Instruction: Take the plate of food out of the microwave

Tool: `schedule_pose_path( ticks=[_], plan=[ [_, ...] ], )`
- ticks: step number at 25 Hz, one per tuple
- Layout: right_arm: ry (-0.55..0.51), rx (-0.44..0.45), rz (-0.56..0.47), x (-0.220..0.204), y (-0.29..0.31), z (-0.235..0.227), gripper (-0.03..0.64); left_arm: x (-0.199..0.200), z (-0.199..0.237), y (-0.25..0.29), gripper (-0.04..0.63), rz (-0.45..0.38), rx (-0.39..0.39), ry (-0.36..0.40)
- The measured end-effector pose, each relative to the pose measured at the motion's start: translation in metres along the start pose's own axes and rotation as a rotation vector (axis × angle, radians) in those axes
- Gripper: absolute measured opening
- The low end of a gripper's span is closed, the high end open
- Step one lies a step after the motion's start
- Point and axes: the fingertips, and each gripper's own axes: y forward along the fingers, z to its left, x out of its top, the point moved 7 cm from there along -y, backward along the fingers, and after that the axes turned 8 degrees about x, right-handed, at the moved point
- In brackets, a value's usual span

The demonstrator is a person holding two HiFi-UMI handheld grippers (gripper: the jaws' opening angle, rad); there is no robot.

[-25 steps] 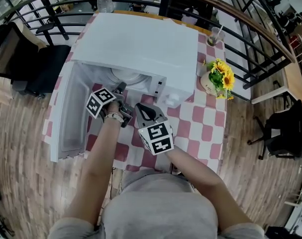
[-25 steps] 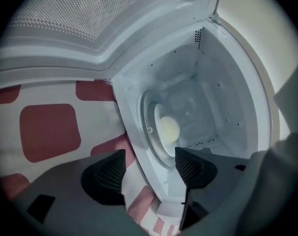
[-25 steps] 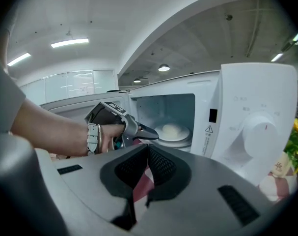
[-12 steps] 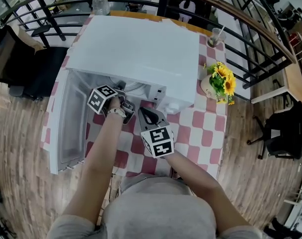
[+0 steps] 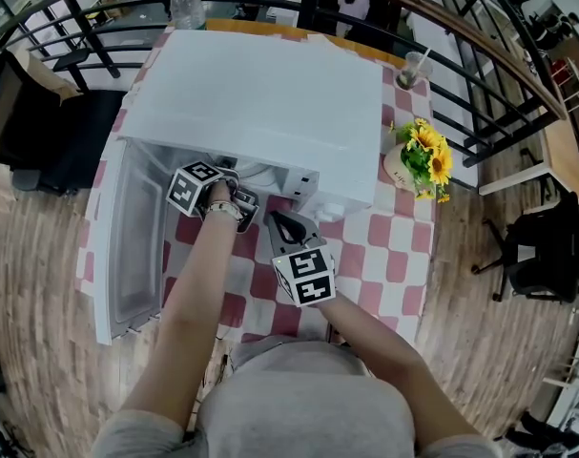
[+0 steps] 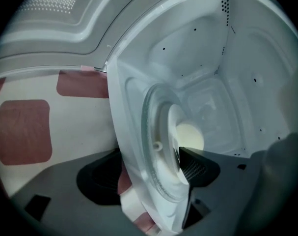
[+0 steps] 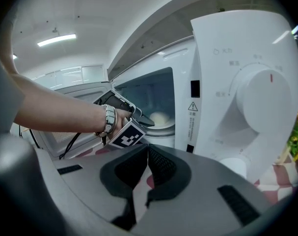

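So, the white microwave sits on the checkered tabletop with its door swung wide open to the left. The plate, with a pale round bun on it, is inside on the glass turntable. Left tongs are poked into the cavity, turned sideways, jaws opening, straddling the plate's edge and the microwave's front lip without clamping. Right tongs hang in front of the control panel, pressed together, holding nothing.
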Motion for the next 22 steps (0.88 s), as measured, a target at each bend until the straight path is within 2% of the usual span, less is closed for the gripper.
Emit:
schedule_pose_path(
  ticks=[9, 22],
  plan=[
    [-0.002, 0.004, 0.002, 0.001, -0.001, 0.006, 0.025, 0.001, 0.004, -0.004, 0.350, 0.020, -0.008, -0.032],
    [-0.009, -0.021, -0.029, 0.006, -0.015, 0.012, 0.025, -0.006, 0.011, -0.026, 0.230, -0.005, -0.022, -0.008]
  ],
)
